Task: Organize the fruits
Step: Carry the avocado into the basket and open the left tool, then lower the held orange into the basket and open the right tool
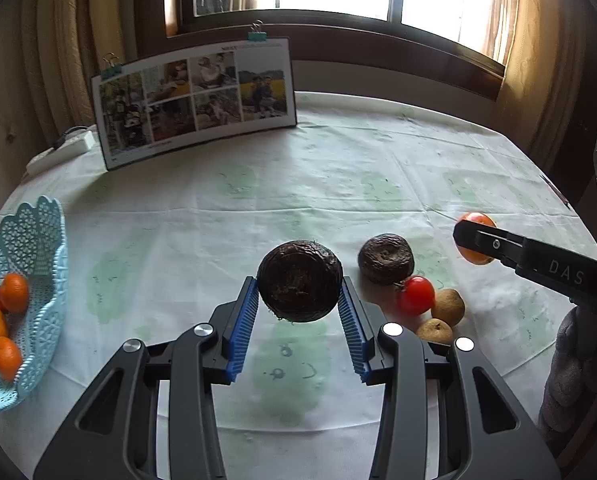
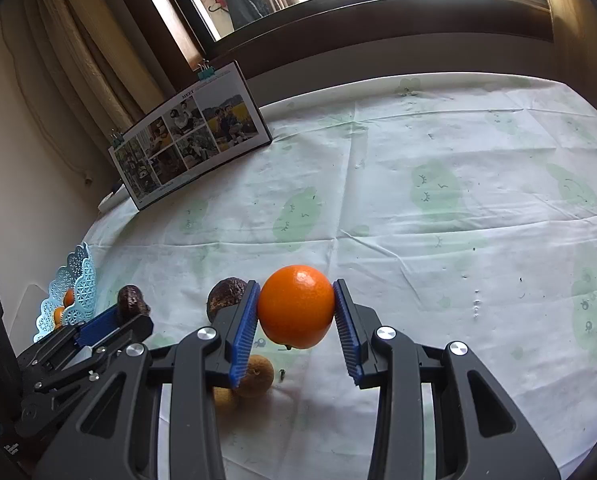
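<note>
My left gripper (image 1: pixel 299 292) is shut on a dark wrinkled fruit (image 1: pixel 299 286), held above the cloth. A second dark wrinkled fruit (image 1: pixel 385 258) lies to its right, with a red tomato (image 1: pixel 416 295) and two small brown fruits (image 1: pixel 447 307) beside it. My right gripper (image 2: pixel 295 307) is shut on an orange (image 2: pixel 296 306), lifted off the table; the same gripper shows at the right of the left wrist view (image 1: pixel 474 240). A light blue lattice basket (image 1: pixel 48 240) at the far left holds several small oranges (image 1: pixel 13 293).
A photo board (image 1: pixel 194 100) with binder clips stands at the back of the table. A white power strip (image 1: pixel 60 152) lies behind it at the left. The round table carries a pale green-patterned cloth (image 1: pixel 338 176). Curtains and a window lie beyond.
</note>
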A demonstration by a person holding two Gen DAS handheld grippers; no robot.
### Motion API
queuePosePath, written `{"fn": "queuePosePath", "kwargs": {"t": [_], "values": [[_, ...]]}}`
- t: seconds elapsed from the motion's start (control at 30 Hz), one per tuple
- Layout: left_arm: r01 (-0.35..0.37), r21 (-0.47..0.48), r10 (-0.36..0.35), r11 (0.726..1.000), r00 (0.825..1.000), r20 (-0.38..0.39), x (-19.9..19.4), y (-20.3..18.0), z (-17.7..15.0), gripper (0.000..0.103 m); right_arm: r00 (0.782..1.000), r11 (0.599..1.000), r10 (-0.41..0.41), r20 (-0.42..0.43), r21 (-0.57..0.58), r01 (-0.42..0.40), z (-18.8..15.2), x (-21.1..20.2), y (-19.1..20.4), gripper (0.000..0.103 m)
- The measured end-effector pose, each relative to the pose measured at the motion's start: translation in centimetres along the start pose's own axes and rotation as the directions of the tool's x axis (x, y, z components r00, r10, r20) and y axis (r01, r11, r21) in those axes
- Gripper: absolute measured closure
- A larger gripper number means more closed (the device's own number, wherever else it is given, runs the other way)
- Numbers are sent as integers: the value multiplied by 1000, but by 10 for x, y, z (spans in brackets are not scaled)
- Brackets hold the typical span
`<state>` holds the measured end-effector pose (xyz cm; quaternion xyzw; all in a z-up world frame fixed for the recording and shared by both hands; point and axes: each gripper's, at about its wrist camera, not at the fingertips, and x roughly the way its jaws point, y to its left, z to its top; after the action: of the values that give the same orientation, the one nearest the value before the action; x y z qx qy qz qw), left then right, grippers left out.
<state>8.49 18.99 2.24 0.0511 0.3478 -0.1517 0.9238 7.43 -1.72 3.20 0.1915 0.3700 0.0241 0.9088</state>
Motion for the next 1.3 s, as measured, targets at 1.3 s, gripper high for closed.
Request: {"fn": "queuePosePath", "kwargs": {"t": [1.3], "values": [[-375, -369, 435, 850, 896, 91, -96, 174, -49, 36, 997, 987, 71, -1, -143, -71, -12, -1, 90, 65]]}}
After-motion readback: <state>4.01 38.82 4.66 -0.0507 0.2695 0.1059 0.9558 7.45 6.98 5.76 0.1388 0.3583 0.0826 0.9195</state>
